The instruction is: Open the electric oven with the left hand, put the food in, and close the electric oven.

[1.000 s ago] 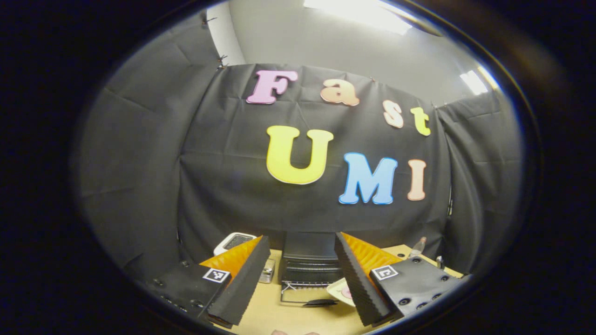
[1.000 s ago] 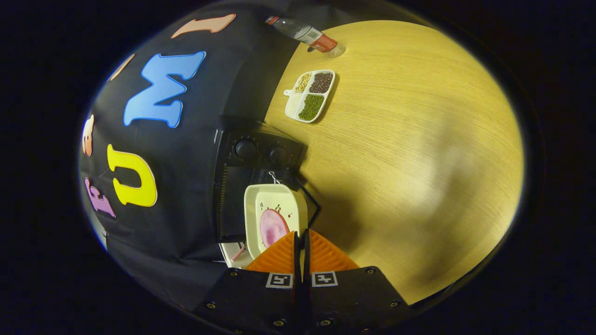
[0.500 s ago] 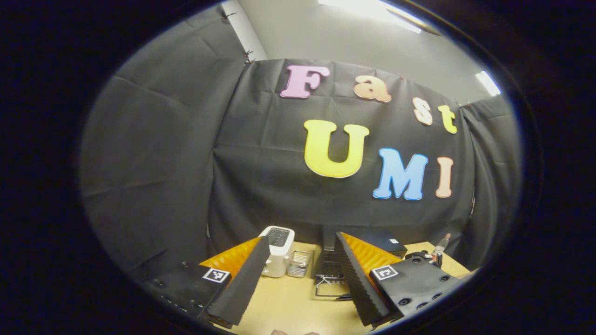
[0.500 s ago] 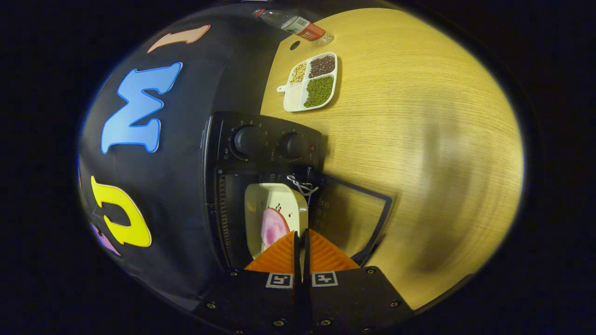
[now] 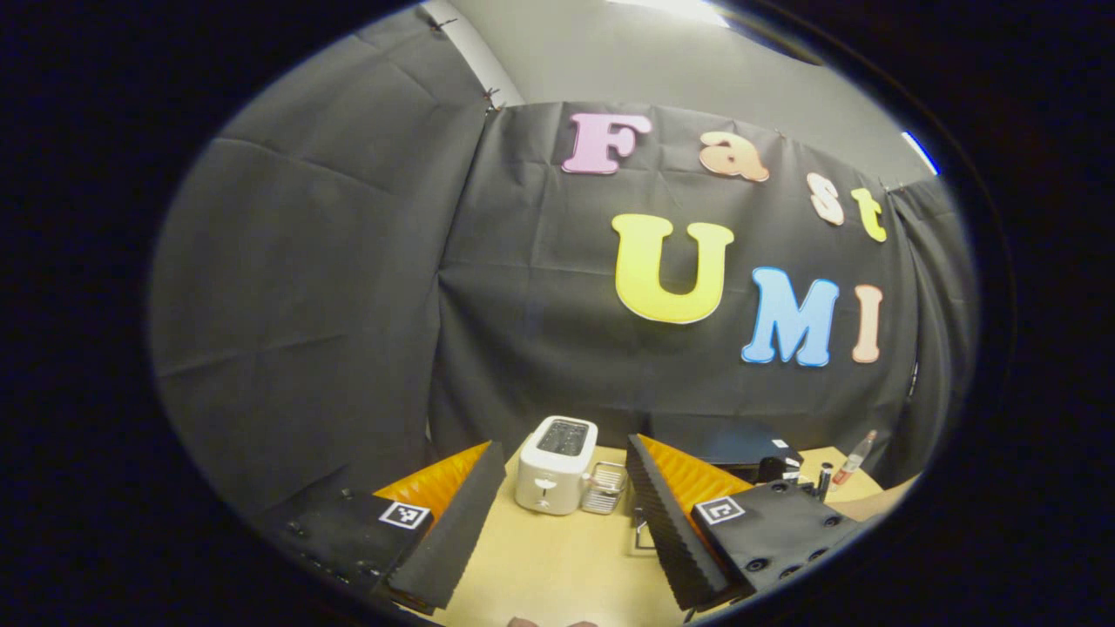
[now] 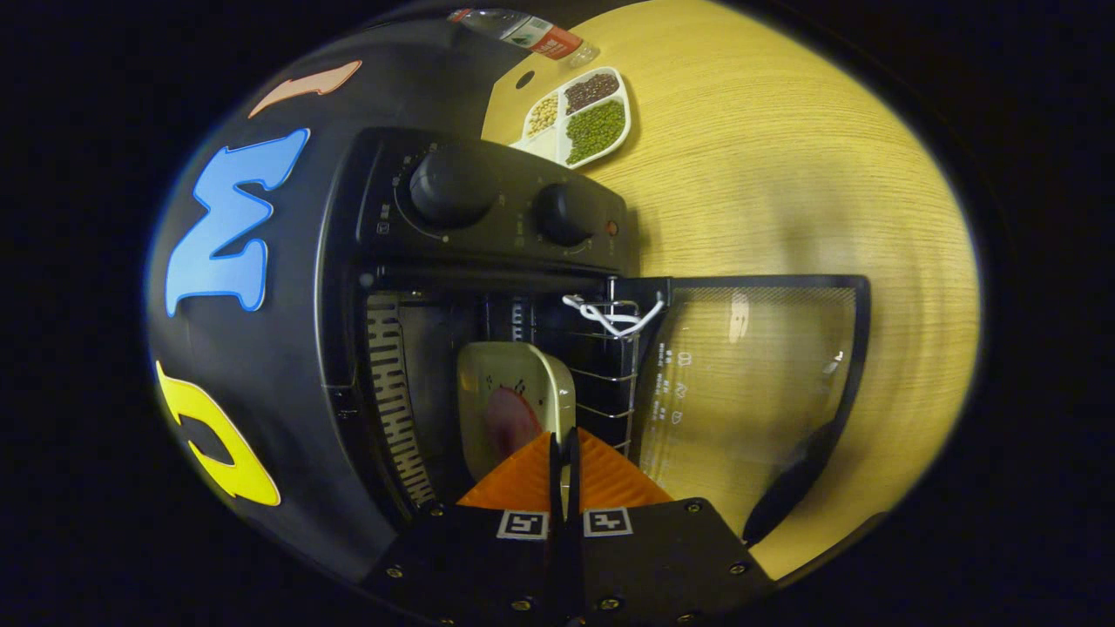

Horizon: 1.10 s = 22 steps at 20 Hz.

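In the right gripper view the black electric oven (image 6: pixel 488 209) fills the middle, its glass door (image 6: pixel 749 374) folded down flat onto the table. My right gripper (image 6: pixel 562 444) is shut on the rim of a cream dish (image 6: pixel 514 409) holding a pink slice of food (image 6: pixel 508 424). The dish sits inside the oven's mouth, beside the wire rack (image 6: pixel 601 366). In the left gripper view my left gripper (image 5: pixel 562 514) stands open with nothing between its fingers, held above the table; the oven (image 5: pixel 740 448) shows small behind its right finger.
A white toaster (image 5: pixel 555 463) with a small metal rack (image 5: pixel 604 488) beside it stands on the wooden table (image 5: pixel 557 566). A divided tray of beans (image 6: pixel 579 117) and a bottle (image 6: pixel 531 33) lie beyond the oven. Two knobs (image 6: pixel 453 185) sit on the oven's panel.
My right gripper has carried the dish forward into the oven's open mouth. The left gripper has swung left, away from the oven, so the toaster came into the middle of its view.
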Motion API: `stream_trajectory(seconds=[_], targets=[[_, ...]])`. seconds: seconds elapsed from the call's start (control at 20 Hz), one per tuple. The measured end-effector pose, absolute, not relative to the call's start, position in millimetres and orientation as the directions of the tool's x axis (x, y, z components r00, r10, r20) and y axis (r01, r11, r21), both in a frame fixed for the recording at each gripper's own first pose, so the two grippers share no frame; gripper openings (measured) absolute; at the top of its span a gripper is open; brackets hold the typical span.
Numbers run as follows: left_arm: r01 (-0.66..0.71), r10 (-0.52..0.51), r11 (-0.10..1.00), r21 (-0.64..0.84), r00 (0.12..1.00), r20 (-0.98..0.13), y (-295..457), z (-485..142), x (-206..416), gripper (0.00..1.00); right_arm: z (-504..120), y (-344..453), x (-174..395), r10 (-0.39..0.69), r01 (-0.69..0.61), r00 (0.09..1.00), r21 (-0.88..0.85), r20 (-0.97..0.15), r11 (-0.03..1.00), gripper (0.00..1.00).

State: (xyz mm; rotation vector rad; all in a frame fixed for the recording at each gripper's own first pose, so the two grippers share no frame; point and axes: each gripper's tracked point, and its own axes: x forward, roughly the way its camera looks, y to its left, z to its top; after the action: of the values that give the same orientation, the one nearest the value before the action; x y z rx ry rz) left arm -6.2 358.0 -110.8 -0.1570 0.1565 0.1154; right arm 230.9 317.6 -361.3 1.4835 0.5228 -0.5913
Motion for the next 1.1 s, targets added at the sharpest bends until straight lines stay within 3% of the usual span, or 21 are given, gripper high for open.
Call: stream_trajectory(seconds=[0.35, 0.4, 0.55, 0.6, 0.65, 0.8, 0.9, 1.1], targets=[[-0.136, 0.105, 0.980, -0.144, 0.973, -0.205, 365, -124, -4, 0.99, -368, 326, 261, -0.078, 0.604, 0.792, 0.795, -0.606, -0.046, 0.01], [-0.132, 0.101, 0.981, -0.144, 0.974, -0.203, 363, -123, -3, 0.95, -369, 324, 264, -0.080, 0.601, 0.794, 0.798, -0.603, -0.049, 0.03], [-0.120, 0.090, 0.982, -0.144, 0.976, -0.200, 356, -122, 3, 0.99, -365, 324, 261, -0.077, 0.597, 0.800, 0.802, -0.595, 0.013, 0.04], [-0.115, 0.085, 0.982, -0.148, 0.977, -0.196, 353, -120, 3, 0.91, -362, 325, 260, -0.070, 0.587, 0.809, 0.809, -0.584, 0.034, 0.05], [-0.107, 0.077, 0.983, -0.151, 0.979, -0.191, 347, -118, 5, 0.91, -358, 325, 255, -0.055, 0.585, 0.811, 0.809, -0.582, 0.058, 0.08], [-0.077, 0.047, 0.985, -0.155, 0.982, -0.184, 329, -117, 12, 0.95, -349, 323, 236, -0.026, 0.587, 0.803, 0.783, -0.595, 0.204, 0.33], [-0.053, 0.025, 0.986, -0.159, 0.984, -0.178, 312, -114, 17, 0.95, -339, 321, 220, -0.001, 0.568, 0.801, 0.760, -0.599, 0.317, 0.39], [0.000, -0.029, 0.987, -0.160, 0.984, -0.177, 273, -115, 21, 0.99, -298, 303, 199, 0.022, 0.462, 0.828, 0.704, -0.560, 0.540, 0.39]])
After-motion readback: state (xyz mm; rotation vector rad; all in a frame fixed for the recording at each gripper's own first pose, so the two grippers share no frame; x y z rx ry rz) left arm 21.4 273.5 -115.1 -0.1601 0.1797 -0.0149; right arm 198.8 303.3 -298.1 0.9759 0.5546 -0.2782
